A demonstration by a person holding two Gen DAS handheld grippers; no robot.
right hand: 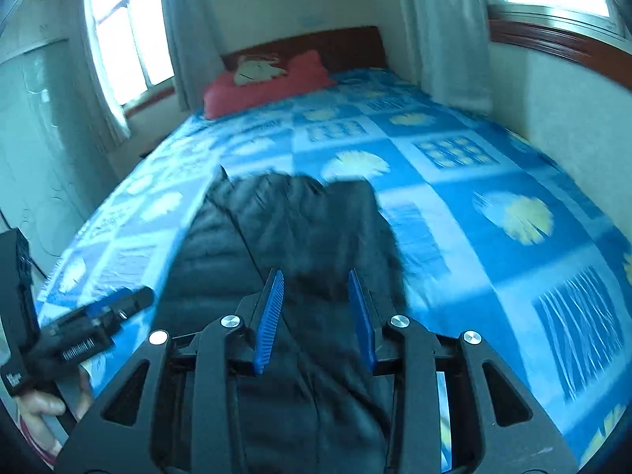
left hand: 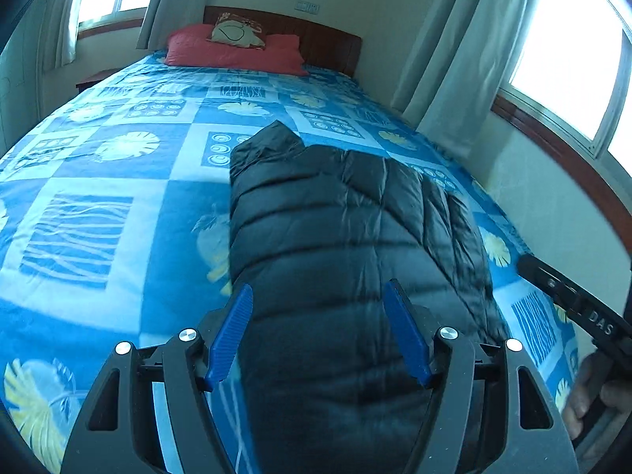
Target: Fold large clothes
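A black puffer jacket, partly folded, is shown lying lengthwise on the patterned bedspread, well short of the red pillow. The left gripper and right gripper are held above it, jaws apart, empty. Slippery, springy padding may be expected to unfold if grasped shallowly.

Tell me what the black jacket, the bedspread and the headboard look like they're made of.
Jacket: probably nylon or polyester shell with puffy filling; slight sheen and quilted horizontal channels. Bedspread: thin printed woven cloth, likely cotton or a blend; matte, fine wrinkles. Headboard: looks like dark reddish wood, smooth finish; veneer or solid, can't tell.
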